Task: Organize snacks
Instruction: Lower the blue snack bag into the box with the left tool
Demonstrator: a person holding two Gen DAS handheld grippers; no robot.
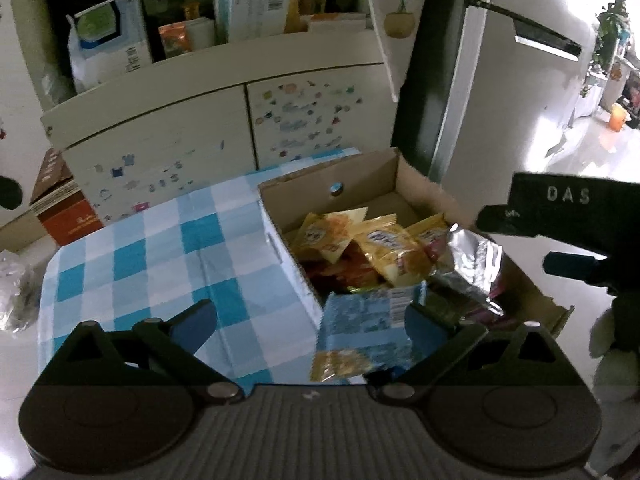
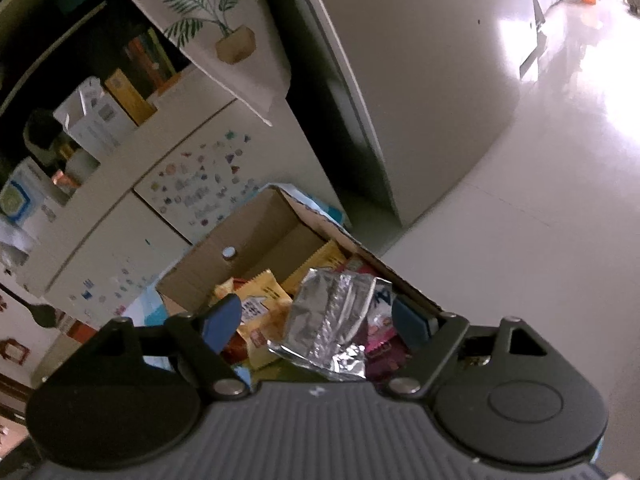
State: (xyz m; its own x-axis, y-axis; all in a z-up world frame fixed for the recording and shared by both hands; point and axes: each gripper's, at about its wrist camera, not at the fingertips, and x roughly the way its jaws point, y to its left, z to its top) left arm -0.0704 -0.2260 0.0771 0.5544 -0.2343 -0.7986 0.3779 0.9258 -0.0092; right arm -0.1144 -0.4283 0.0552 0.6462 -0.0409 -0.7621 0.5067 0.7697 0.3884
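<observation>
Both claws, left [image 1: 310,320] and right [image 2: 316,320], tilt downward, spread wide over the box [image 1: 360,176].

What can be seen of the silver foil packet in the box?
The silver foil packet is a crinkled, shiny pouch showing its bare metallic side, with a seam down the middle and a creased, folded lower edge. It lies tilted on top of the yellow snack packets and a pink wrapper at the near end of the cardboard box. It sits between the fingers of the right gripper, whose jaws stand open; the pads do not press it.
</observation>
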